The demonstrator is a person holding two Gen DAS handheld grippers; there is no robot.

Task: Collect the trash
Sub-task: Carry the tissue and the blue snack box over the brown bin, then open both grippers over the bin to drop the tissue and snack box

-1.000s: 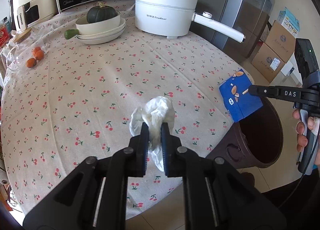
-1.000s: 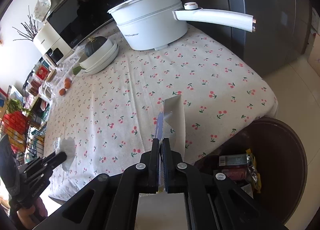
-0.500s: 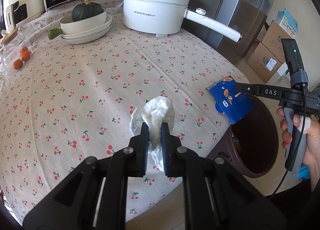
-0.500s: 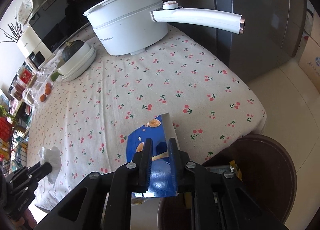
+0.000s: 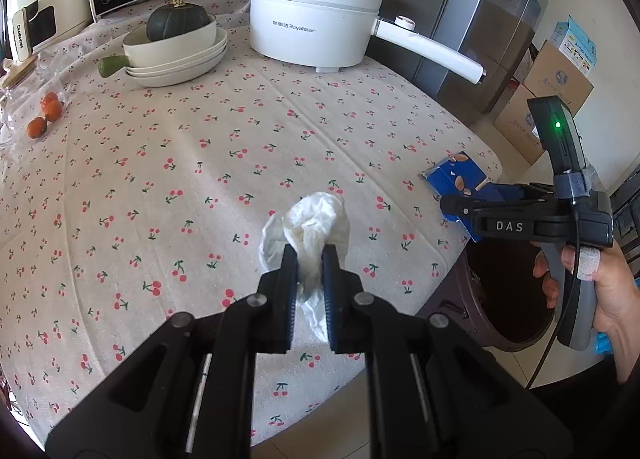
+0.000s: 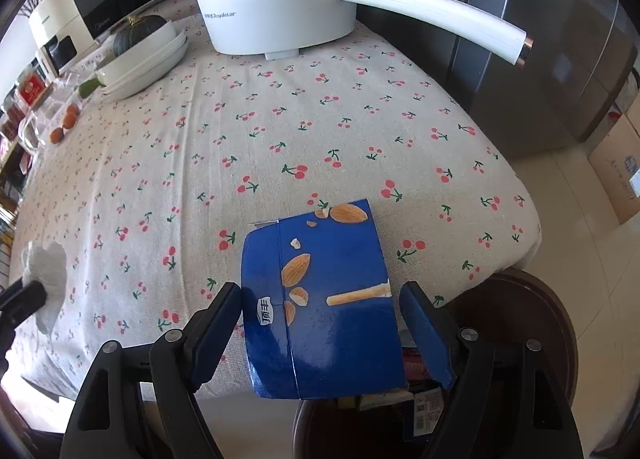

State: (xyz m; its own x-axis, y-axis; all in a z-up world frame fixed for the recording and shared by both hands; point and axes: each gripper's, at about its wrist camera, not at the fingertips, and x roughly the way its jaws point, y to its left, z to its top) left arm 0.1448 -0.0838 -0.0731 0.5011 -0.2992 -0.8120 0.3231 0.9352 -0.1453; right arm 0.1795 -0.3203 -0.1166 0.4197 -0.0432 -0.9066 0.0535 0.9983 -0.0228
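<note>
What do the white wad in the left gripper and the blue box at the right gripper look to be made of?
White wad: soft tissue or thin paper, matte, crumpled into loose folds. Blue box: thin printed cardboard, glossy; it has a straight fold crease and catches a sheen. Neither can be confirmed by look alone.

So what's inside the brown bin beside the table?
In the brown bin, a few printed packets show by its near rim. The blue box and the right gripper cover the rest; the bottom isn't visible.
</note>
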